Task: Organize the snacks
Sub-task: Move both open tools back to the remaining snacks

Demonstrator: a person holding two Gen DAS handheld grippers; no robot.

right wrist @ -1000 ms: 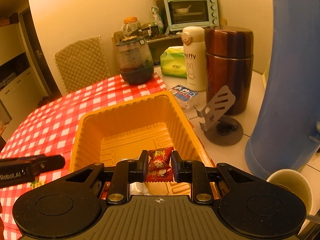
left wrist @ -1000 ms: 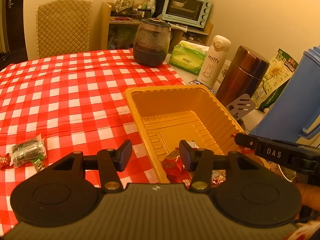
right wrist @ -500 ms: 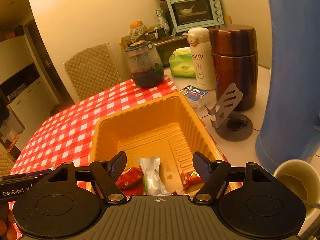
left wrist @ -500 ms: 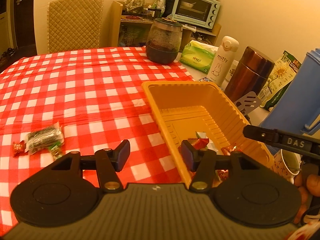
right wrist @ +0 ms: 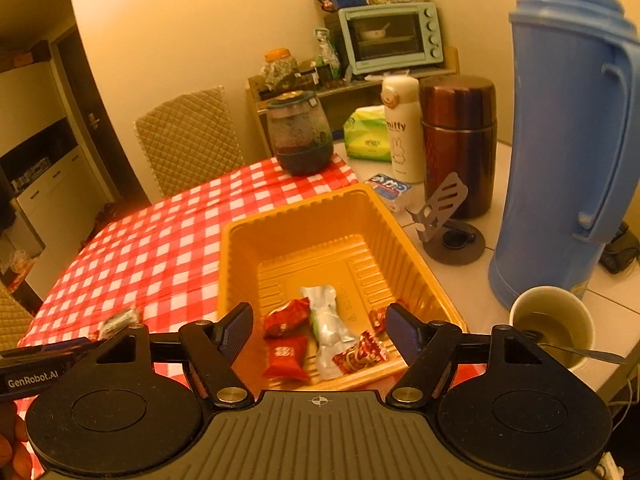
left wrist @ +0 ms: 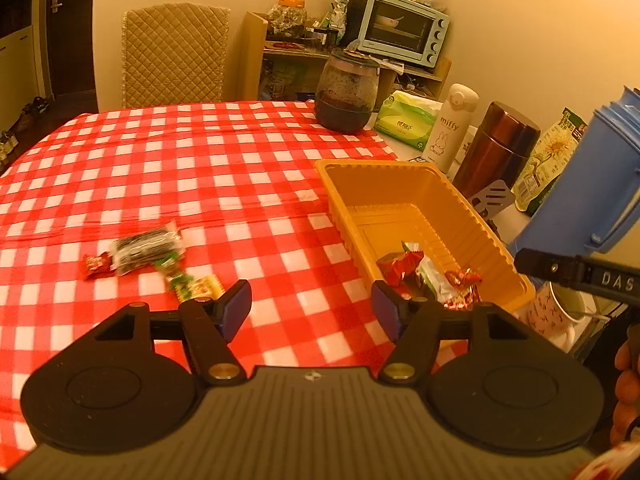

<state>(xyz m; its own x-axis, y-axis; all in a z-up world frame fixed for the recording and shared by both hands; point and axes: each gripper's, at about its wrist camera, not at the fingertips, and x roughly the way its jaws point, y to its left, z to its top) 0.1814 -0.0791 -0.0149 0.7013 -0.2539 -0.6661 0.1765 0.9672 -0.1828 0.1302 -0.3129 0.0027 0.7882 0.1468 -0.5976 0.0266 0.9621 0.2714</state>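
The right gripper (right wrist: 319,330) stands with its jaws wide apart and nothing between them; a second ago they were clamped on a red-wrapped candy, which now lies released in the orange plastic tray (right wrist: 240,240) among the other wrapped snacks (right wrist: 326,330). The left gripper (left wrist: 311,310) is likewise empty, its jaws having just been opening further, and its view has swung from the tray toward the red checked tablecloth (left wrist: 200,168). There a small cluster of loose snacks (left wrist: 144,258) remains: a dark packet, a red candy and green-and-yellow wrappers. In judgement, one deposit is complete and the left tool is being readied for the next pickup. The loose wrappers are motion-blurred, so their count and kind are uncertain. The near end of the tray is hidden behind the gripper bodies. A blue thermos flask (right wrist: 568,152) is cut off at the frame edge.
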